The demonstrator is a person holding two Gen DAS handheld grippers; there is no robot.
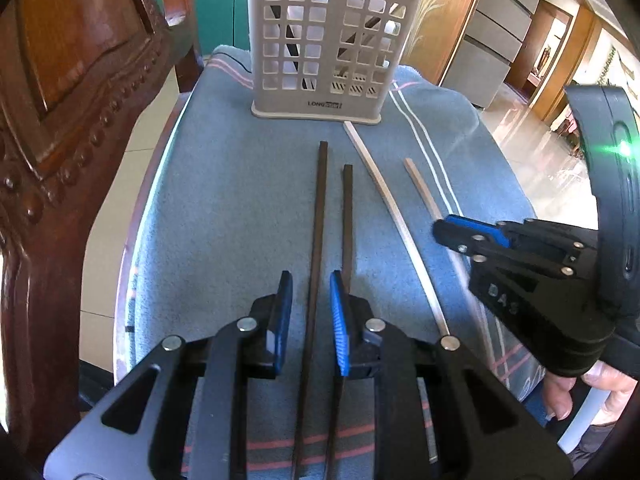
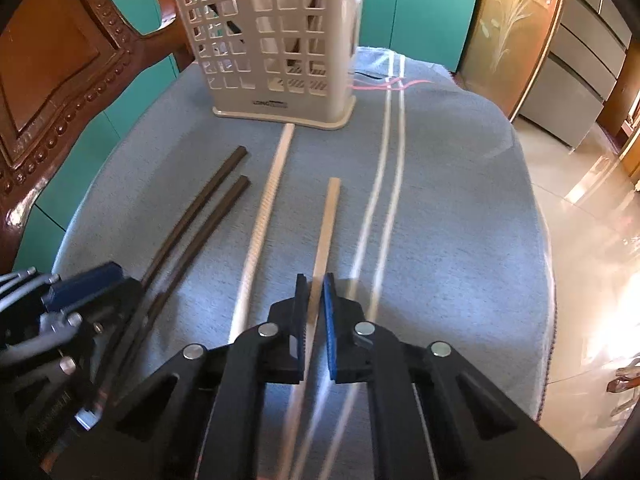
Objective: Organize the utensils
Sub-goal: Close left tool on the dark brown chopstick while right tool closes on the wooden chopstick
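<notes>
Two dark brown chopsticks (image 1: 320, 208) (image 1: 347, 216) and two pale wooden chopsticks (image 1: 380, 188) (image 1: 424, 190) lie lengthwise on a blue towel. My left gripper (image 1: 310, 296) is open, its jaws either side of the left dark chopstick. My right gripper (image 2: 316, 300) is nearly shut around the right pale chopstick (image 2: 326, 232), with small gaps still showing. The grey slotted utensil holder (image 1: 324, 40) (image 2: 276, 40) stands upright at the far end, with several dark utensils inside. The other pale chopstick (image 2: 268, 196) and the dark pair (image 2: 200, 208) lie to the left.
The towel (image 2: 460, 200) covers a rounded table. A carved wooden chair (image 1: 72, 92) stands close on the left. Tiled floor (image 2: 580, 200) drops away on the right, past the table edge. Teal cabinets (image 2: 420, 8) stand behind.
</notes>
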